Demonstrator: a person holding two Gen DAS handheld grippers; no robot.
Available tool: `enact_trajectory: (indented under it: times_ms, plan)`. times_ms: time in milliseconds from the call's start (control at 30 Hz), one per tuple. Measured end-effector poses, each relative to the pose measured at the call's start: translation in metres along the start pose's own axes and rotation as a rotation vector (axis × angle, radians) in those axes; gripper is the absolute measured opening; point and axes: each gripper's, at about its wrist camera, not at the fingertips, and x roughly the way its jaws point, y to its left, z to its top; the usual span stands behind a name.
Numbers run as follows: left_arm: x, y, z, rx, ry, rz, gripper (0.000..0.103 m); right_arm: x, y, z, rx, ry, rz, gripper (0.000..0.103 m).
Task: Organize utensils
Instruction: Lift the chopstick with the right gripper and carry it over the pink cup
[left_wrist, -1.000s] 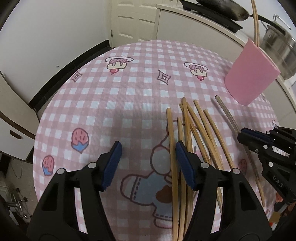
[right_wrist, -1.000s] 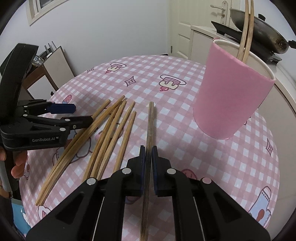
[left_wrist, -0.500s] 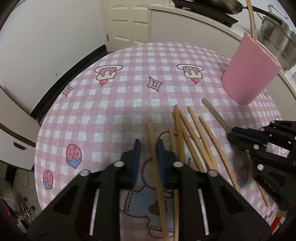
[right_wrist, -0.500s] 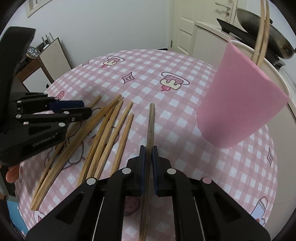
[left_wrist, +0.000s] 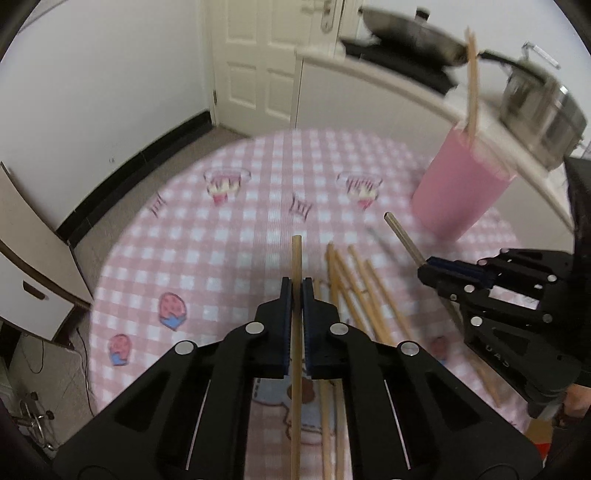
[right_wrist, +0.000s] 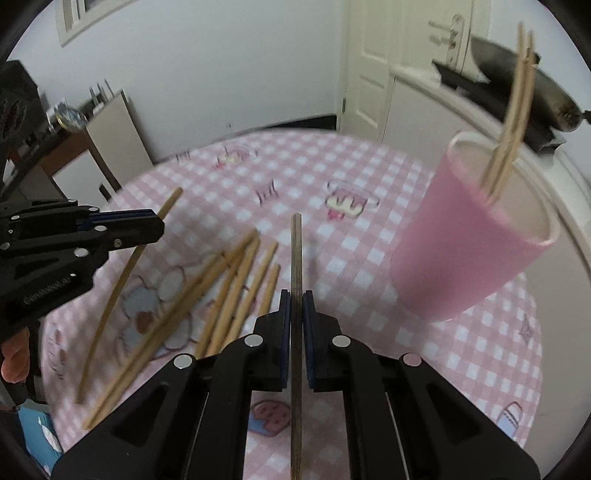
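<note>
My left gripper (left_wrist: 296, 295) is shut on a light bamboo chopstick (left_wrist: 296, 254) and holds it above the pink checked tablecloth (left_wrist: 229, 229). My right gripper (right_wrist: 296, 306) is shut on a darker chopstick (right_wrist: 296, 251), also lifted off the cloth. Several loose bamboo chopsticks (left_wrist: 364, 288) lie in a fan between the two grippers, also seen in the right wrist view (right_wrist: 229, 288). A pink cup (right_wrist: 476, 240) stands at the right of the table with two chopsticks (right_wrist: 513, 110) upright in it; it shows in the left wrist view (left_wrist: 458, 184) too.
The round table's edge curves close behind the cup. A white counter (left_wrist: 388, 85) with a wok (left_wrist: 410, 33) and a steel pot (left_wrist: 543, 99) stands beyond it. A white door (left_wrist: 266, 59) is at the back. A low cabinet (left_wrist: 22, 258) stands left of the table.
My left gripper closed on the leftmost bamboo chopstick and lifted it. My right gripper, shut on the dark chopstick throughout, raised it off the cloth. Both views now look higher.
</note>
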Motion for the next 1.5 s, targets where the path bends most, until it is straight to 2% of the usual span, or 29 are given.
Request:
enact_trajectory:
  times_ms: [167, 400, 767, 1133, 1367, 1500]
  plan:
    - [-0.053, -0.012, 0.008, 0.017, -0.11, -0.009, 0.006, -0.044, 0.0, 0.005, 0.011, -0.095, 0.003, 0.005]
    - [-0.109, -0.029, 0.005, 0.05, -0.218, -0.008, 0.006, -0.095, 0.001, 0.002, 0.017, -0.199, -0.008, 0.005]
    - [-0.18, -0.065, 0.011, 0.063, -0.402, -0.032, 0.005, -0.174, 0.003, -0.003, 0.012, -0.386, -0.034, 0.005]
    - [-0.191, -0.11, 0.061, 0.057, -0.529, -0.091, 0.005, -0.227, -0.029, 0.019, 0.029, -0.55, -0.11, 0.005]
    - [-0.174, -0.127, 0.097, 0.005, -0.62, -0.134, 0.006, -0.231, -0.056, 0.035, 0.082, -0.661, -0.152, 0.005]
    - [-0.155, -0.131, 0.113, -0.016, -0.623, -0.132, 0.006, -0.22, -0.069, 0.043, 0.105, -0.703, -0.172, 0.005]
